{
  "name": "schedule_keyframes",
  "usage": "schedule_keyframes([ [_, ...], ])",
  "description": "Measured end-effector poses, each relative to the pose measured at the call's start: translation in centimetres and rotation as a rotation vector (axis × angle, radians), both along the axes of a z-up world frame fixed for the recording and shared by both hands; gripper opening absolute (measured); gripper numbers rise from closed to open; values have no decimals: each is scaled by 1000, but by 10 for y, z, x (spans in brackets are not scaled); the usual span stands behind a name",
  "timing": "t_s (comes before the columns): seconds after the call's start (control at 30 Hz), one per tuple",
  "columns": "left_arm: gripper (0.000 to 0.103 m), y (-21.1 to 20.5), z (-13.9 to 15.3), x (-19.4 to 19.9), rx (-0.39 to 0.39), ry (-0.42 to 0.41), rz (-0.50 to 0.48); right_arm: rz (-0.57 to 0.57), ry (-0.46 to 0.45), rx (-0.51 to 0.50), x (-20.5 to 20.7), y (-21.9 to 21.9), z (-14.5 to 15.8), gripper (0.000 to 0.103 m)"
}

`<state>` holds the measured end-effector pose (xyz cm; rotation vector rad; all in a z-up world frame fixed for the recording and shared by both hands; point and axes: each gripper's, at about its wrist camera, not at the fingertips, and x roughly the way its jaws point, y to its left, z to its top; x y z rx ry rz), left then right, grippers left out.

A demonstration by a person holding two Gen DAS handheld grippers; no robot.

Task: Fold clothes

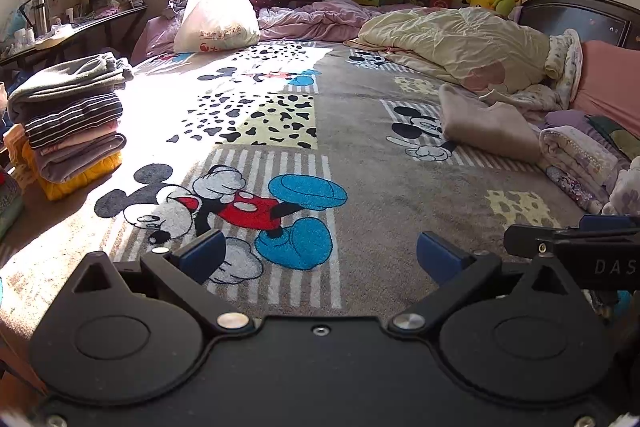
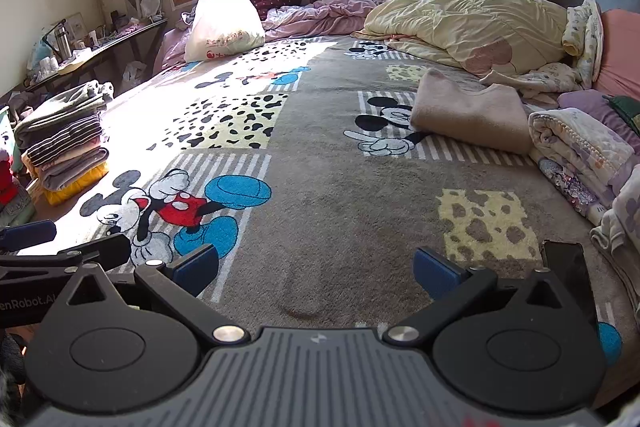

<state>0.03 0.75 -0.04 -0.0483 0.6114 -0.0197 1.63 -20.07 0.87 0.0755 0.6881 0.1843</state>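
Observation:
A beige folded garment [image 1: 486, 125] [image 2: 472, 115] lies on the cartoon-print blanket [image 1: 360, 163] [image 2: 340, 195] toward the right side of the bed. A stack of folded clothes [image 1: 70, 119] [image 2: 64, 143] stands at the left edge. My left gripper [image 1: 320, 255] hovers low over the blanket near the front, open, nothing between its blue pads. My right gripper [image 2: 316, 267] is also open and empty, beside the left one; its side shows in the left wrist view [image 1: 568, 243].
A cream quilt [image 1: 460, 39] and pink bedding are heaped at the back right. A white plastic bag [image 1: 216, 17] sits at the back. Folded blankets [image 2: 580, 155] line the right edge. A dark phone [image 2: 568, 267] lies near my right finger. A cluttered side table [image 1: 60, 31] stands left.

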Motion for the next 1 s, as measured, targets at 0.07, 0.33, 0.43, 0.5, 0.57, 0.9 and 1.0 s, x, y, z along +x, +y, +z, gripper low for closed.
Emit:
schedule_keyframes([
  [0.07, 103, 0, 0, 0, 0, 0, 1, 1, 0, 1, 0, -1, -1, 103],
  [0.33, 103, 0, -1, 0, -2, 0, 1, 2, 3, -1, 0, 1, -2, 103],
  [0.43, 103, 0, -2, 0, -2, 1, -2, 1, 2, -3, -1, 2, -1, 103],
  [0.5, 103, 0, -2, -1, -2, 1, -3, 1, 2, -4, -2, 2, -1, 103],
  [0.57, 103, 0, -2, -1, -4, 1, -3, 0, 2, -4, -2, 2, -2, 103],
  [0.9, 103, 0, -4, 1, -6, 6, -4, 2, 5, -7, -2, 2, -1, 103],
  [1.0, 103, 1, -4, 1, -9, 6, -3, -1, 5, -9, -1, 3, -1, 103],
])
